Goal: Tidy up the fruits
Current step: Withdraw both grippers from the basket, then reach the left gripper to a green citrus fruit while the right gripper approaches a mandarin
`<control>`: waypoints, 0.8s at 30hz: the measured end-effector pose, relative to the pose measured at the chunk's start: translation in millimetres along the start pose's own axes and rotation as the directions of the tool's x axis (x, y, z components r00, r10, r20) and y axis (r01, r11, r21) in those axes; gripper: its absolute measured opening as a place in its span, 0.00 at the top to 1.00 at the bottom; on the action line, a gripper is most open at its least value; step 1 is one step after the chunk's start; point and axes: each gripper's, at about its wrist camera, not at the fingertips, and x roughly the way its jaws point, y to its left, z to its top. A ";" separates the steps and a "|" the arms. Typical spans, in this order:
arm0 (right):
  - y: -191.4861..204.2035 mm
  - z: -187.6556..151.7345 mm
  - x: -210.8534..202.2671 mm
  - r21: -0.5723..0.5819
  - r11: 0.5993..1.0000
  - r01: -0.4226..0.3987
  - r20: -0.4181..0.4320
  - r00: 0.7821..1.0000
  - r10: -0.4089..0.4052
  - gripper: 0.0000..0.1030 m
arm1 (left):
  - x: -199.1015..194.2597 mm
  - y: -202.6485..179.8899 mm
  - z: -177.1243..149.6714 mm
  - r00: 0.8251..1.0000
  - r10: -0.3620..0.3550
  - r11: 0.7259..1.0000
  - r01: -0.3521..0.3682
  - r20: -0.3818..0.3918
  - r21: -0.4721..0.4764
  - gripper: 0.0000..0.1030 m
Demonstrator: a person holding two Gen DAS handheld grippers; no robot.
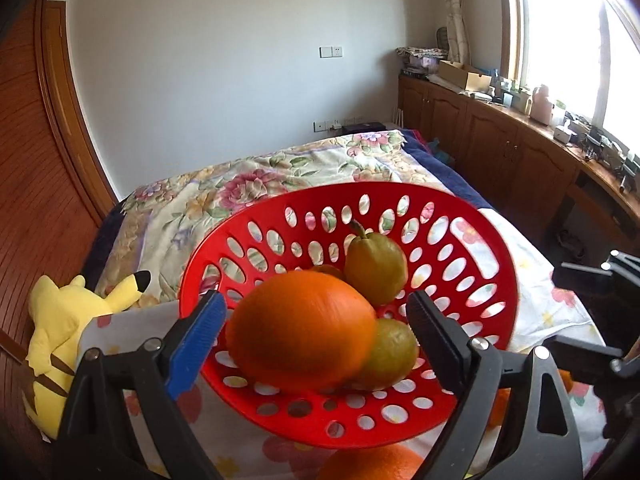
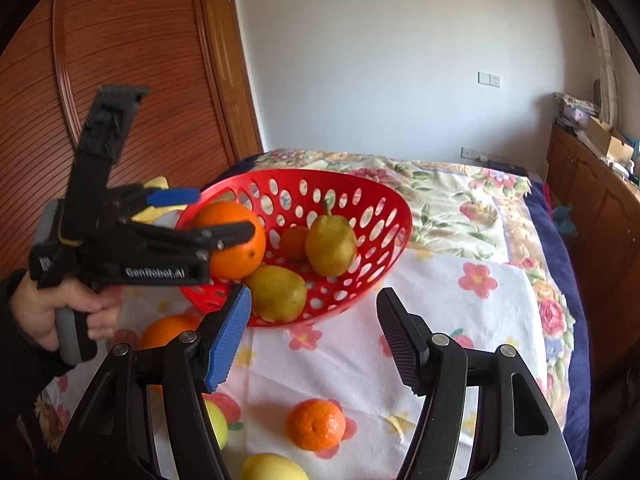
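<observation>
Left tool [image 1: 316, 332] straddling orange [image 1: 300, 328], contact unclear, mandarin [image 1: 326, 270] half-hidden

An orange [image 1: 372, 462] is cut off by the bottom edge of the left wrist view. In the right wrist view, a yellow fruit [image 2: 272, 467] is cropped at the bottom edge. A green fruit [image 2: 218, 424] is mostly hidden behind the right tongs [image 2: 316, 344].

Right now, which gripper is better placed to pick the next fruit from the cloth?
Right. The right gripper is open and empty above the small orange on the cloth. The left gripper is at the red basket, around the large orange.
</observation>
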 end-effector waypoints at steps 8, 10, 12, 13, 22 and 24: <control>-1.5 -14.3 -13.7 0.028 1.000 -0.003 0.006 1.000 0.003 0.35 | -26.9 -5.8 -10.5 0.999 -0.028 1.000 0.028 0.024 -0.003 0.11; -0.5 -22.0 -17.3 0.034 0.999 0.000 0.007 1.000 0.000 0.35 | -37.9 -6.7 -15.4 0.999 -0.037 0.999 0.037 0.037 -0.006 0.11; 1.1 -30.6 -20.3 0.044 0.999 0.009 0.003 1.000 -0.009 0.35 | -48.7 -5.6 -21.6 0.998 -0.049 0.999 0.050 0.049 -0.012 0.11; 1.3 -34.3 -21.4 0.050 0.999 0.010 -0.001 1.000 -0.009 0.35 | -54.0 -5.0 -25.1 0.997 -0.054 0.998 0.055 0.056 -0.015 0.11; 5.3 -70.5 -38.7 0.071 0.997 0.043 -0.038 0.998 -0.040 0.35 | -81.6 -3.4 -70.1 0.994 -0.083 0.995 0.086 0.067 -0.057 0.11; 8.6 -78.6 -43.1 0.069 0.996 0.051 -0.047 0.998 -0.048 0.36 | -85.3 -3.8 -82.4 0.994 -0.082 0.994 0.087 0.067 -0.067 0.11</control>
